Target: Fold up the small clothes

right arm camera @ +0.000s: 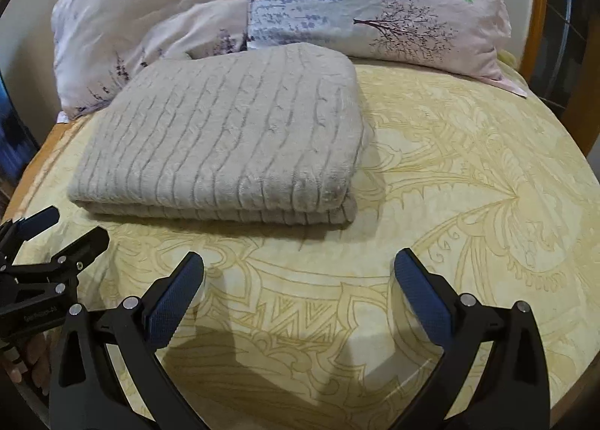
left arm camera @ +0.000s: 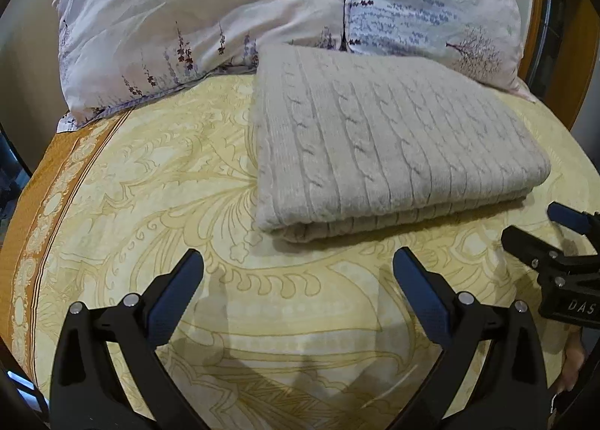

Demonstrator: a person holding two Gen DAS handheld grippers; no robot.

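A grey cable-knit garment (left arm camera: pixel 390 145) lies folded into a neat rectangle on the yellow patterned bedsheet (left arm camera: pixel 157 182). It also shows in the right wrist view (right arm camera: pixel 228 145), left of centre. My left gripper (left arm camera: pixel 298 268) is open and empty, hovering over the sheet just in front of the garment. My right gripper (right arm camera: pixel 298 268) is open and empty, in front of the garment's right corner. Each gripper shows at the edge of the other's view: the right gripper (left arm camera: pixel 540 227) and the left gripper (right arm camera: pixel 71 227), both with jaws apart.
Floral pillows (left arm camera: pixel 210 17) lie against the headboard behind the garment, also seen in the right wrist view (right arm camera: pixel 375 2). An orange border of the sheet (left arm camera: pixel 48 190) runs along the left bed edge. A wooden frame (right arm camera: pixel 540 9) curves at the right.
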